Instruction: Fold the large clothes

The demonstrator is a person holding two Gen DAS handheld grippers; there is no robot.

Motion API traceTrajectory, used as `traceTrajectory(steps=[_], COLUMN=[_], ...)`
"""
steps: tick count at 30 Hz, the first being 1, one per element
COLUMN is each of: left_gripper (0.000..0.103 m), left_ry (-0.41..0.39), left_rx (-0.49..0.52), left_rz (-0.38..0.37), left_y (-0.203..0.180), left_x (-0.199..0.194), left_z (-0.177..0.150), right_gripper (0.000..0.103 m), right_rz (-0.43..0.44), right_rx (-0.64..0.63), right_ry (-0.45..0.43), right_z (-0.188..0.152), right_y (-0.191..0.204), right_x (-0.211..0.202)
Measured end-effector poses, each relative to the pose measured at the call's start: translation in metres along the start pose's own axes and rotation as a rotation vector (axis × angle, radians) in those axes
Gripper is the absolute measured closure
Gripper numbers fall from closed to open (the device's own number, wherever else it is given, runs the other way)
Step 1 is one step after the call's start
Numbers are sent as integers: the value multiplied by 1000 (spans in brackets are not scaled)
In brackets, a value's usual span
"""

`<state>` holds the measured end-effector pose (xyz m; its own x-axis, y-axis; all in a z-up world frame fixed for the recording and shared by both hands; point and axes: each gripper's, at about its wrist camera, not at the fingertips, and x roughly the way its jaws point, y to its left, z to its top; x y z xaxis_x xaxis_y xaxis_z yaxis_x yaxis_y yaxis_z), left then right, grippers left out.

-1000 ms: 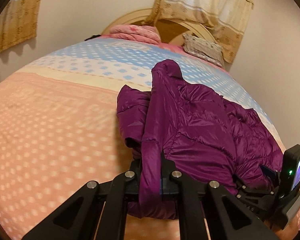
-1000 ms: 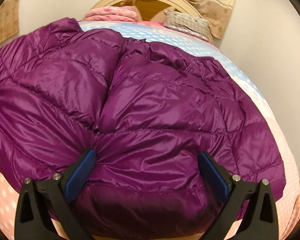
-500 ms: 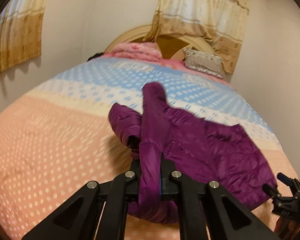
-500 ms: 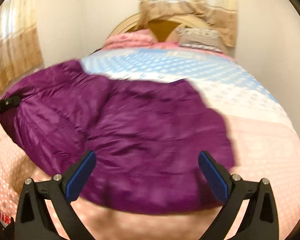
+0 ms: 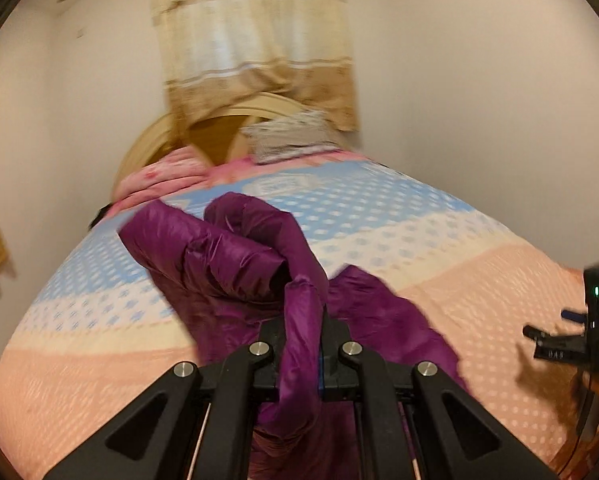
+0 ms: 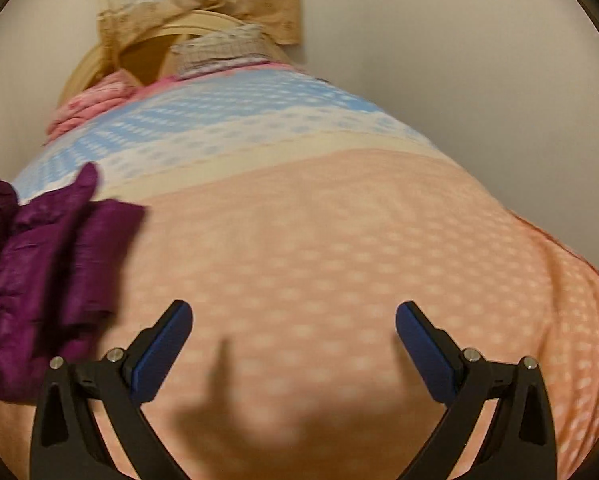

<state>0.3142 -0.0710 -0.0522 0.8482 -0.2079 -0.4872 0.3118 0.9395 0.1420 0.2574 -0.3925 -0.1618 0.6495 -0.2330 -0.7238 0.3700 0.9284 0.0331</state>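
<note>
A purple puffer jacket (image 5: 235, 264) lies bunched on the bed. My left gripper (image 5: 303, 332) is shut on a fold of it and holds that fold up above the bedspread. In the right wrist view the jacket (image 6: 47, 264) lies at the far left edge. My right gripper (image 6: 293, 316) is open and empty above the bare peach part of the bedspread, well to the right of the jacket. It also shows at the right edge of the left wrist view (image 5: 579, 340).
The bed (image 6: 339, 240) has a peach, cream and blue dotted spread. Pink bedding (image 5: 167, 176) and a grey pillow (image 5: 291, 136) lie at the headboard under a curtain (image 5: 255, 48). Walls stand close on both sides.
My left gripper has lifted the jacket fold and swung left. My right gripper has let go of the jacket and moved right, off it, over bare bedspread.
</note>
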Motion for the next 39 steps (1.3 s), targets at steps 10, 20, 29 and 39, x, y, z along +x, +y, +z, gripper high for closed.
traceTrajectory(steps=[10,20,29,39], left_gripper=[97,83,21,21], left_ry=[139,116,10,138], left_rx=[242,418,308,-213], left_rz=[-127,-83,-139,268], left_y=[-111,-158,-128,97], left_x=[74,57,-1,73], left_z=[-40,-57,-27,-16], right_gripper=[0,0,0,37], right_rz=[-27,-37,-46,104], right_rx=[54,38,21,-37], right_ry=[39,17,27,48], right_z=[-14,-20,-20,34], right_y=[-46,-43,-41,22], right_x=[6,15,17,-6])
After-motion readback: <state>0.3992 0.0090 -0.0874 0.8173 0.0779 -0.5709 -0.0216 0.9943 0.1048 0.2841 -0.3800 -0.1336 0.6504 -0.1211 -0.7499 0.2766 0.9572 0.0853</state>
